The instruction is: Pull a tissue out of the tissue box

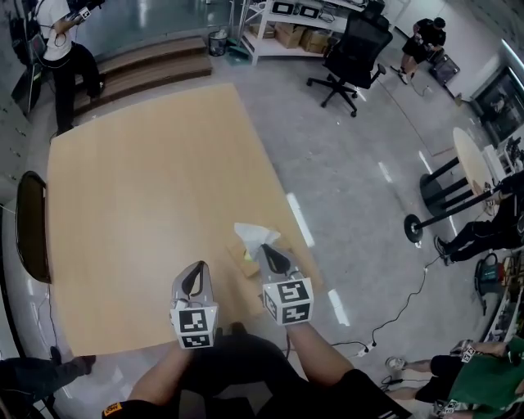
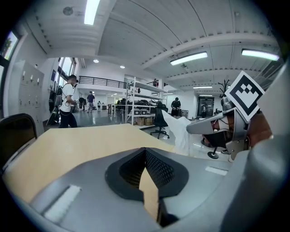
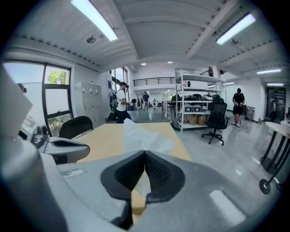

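A tan tissue box (image 1: pixel 243 260) lies near the front right edge of the wooden table (image 1: pixel 139 204). A white tissue (image 1: pixel 252 235) stands up out of it. My right gripper (image 1: pixel 268 249) is over the box, its jaws shut on the tissue. In the right gripper view the tissue (image 3: pixel 140 136) rises past the shut tips of that gripper (image 3: pixel 145 152), with the box (image 3: pixel 137 201) below. My left gripper (image 1: pixel 195 268) hovers left of the box, shut with nothing in it. In the left gripper view its tips (image 2: pixel 145 149) meet over bare table, and the tissue (image 2: pixel 181 131) shows at right.
A black chair (image 1: pixel 31 225) stands at the table's left edge. On the grey floor are an office chair (image 1: pixel 356 53), a shelf unit (image 1: pixel 286 24), a round table's black base (image 1: pixel 442 192) and a cable (image 1: pixel 401 303). People stand or sit around the room.
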Tool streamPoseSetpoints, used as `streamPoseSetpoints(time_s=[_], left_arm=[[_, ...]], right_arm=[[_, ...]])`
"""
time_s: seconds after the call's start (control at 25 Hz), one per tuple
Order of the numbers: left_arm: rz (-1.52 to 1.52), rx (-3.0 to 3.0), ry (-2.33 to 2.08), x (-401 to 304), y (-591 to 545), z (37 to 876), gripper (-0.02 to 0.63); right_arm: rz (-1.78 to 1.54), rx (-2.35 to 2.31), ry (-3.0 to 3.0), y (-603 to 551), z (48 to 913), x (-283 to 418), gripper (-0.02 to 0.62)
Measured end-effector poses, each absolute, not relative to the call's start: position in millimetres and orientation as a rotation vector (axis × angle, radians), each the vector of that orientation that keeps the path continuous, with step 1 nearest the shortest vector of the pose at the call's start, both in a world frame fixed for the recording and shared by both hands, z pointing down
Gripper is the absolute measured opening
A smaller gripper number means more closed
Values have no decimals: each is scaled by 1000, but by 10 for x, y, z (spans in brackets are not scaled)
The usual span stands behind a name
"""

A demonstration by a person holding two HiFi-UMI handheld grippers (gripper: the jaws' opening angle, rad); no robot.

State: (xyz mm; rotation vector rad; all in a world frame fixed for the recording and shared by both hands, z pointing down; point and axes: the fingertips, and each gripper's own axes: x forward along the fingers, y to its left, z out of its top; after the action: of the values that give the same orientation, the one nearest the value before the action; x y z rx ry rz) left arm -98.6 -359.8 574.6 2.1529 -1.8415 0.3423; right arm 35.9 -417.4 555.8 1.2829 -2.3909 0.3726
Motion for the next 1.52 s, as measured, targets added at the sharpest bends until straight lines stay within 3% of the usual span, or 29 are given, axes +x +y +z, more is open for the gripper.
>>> streamPoseSetpoints(time_s=[0.72,1.52], left_arm=[[380,2005,-1964,-907,-2402,5854,18],[286,2122,-1927,-1386,-1108,5717,18]], right_arm=[[433,1098,-2548,-2865,5684,382,-5],[376,1193,-2517,-1453,5644,-96,-5]])
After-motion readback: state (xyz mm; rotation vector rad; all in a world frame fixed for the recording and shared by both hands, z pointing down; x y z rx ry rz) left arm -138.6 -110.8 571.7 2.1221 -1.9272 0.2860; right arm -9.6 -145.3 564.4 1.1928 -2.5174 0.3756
